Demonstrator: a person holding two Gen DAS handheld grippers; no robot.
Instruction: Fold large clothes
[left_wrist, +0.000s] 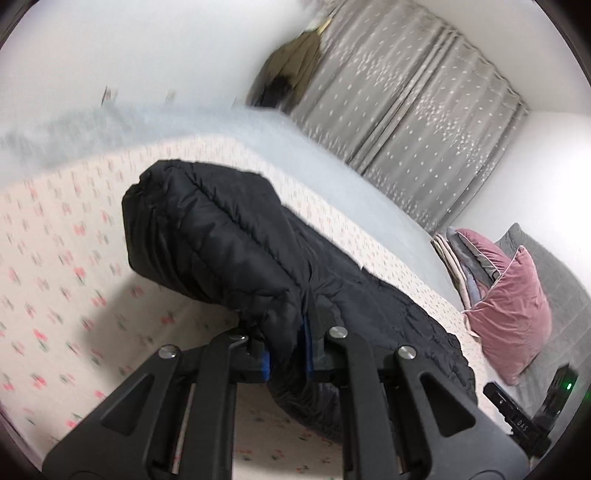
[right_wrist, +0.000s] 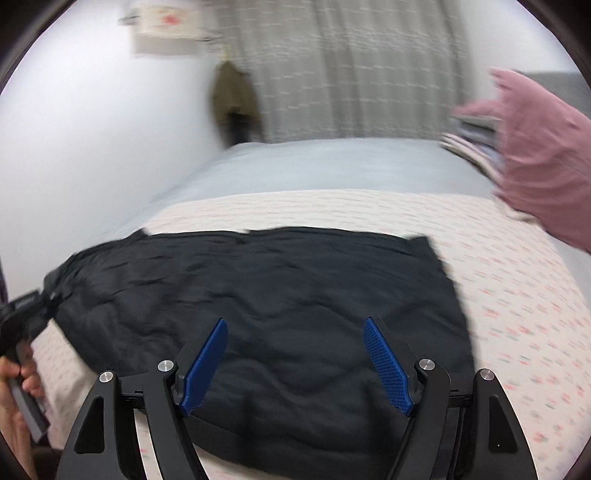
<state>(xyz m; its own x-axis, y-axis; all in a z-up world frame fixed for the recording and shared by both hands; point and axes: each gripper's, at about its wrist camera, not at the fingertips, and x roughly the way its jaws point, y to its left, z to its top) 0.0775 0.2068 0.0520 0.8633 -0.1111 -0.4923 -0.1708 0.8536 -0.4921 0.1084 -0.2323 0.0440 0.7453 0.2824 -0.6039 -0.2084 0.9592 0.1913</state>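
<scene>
Jaws of the left gripper (left_wrist: 286, 354) are pinched on a bunched fold of the black puffer jacket (left_wrist: 236, 240), low in the centre of the left wrist view; the quilted cloth rises from the pinch toward the upper left of that frame, off the floral bed cover (left_wrist: 55, 266). Further right in that view the jacket's other end trails down onto the bed, near a pink cushion (left_wrist: 513, 317) at the right edge. In the right wrist view the jacket (right_wrist: 266, 295) lies spread across the middle of the frame on the bed, and the right gripper (right_wrist: 295, 365) hovers over its near edge, jaws spread wide with nothing between them. At the far left edge a hand (right_wrist: 16, 398) grips a handle. The jacket looks light, soft and puffy, with a smooth shell likely to slip, so a thin pinch may slide off. A hem or seam edge would probably give the surest hold.
</scene>
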